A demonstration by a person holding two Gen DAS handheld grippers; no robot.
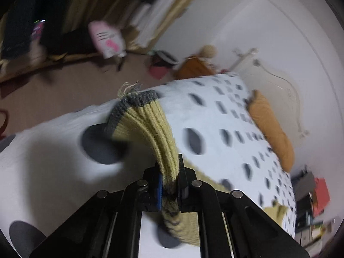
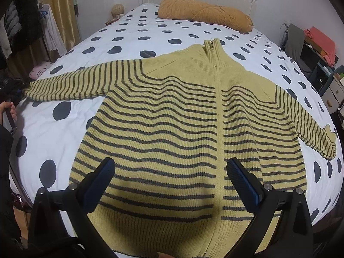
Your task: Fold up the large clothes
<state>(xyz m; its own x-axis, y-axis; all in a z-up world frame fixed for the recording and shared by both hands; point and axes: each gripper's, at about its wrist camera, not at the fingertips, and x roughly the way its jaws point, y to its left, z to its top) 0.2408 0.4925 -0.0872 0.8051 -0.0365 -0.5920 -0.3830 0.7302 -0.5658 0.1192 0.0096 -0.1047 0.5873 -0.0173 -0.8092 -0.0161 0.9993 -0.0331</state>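
Observation:
A yellow knit sweater with dark stripes (image 2: 172, 118) lies face up on the bed, zip up the middle, collar toward the headboard, both sleeves spread out. My left gripper (image 1: 169, 180) is shut on the cuff of the left sleeve (image 1: 148, 120), whose grey-edged end sticks up past the fingers. In the right wrist view that gripper (image 2: 13, 86) shows at the far left, holding the sleeve end out at the bed's edge. My right gripper (image 2: 169, 185) is open and empty, hovering above the sweater's lower body near the hem.
The bed has a white cover with dark dots (image 2: 129, 34). An orange pillow (image 2: 204, 13) lies at the headboard. A clothes rack and curtain (image 2: 49, 21) stand on the left, shelves with boxes (image 2: 318, 49) on the right. A pink cat slipper (image 1: 107, 38) lies on the floor.

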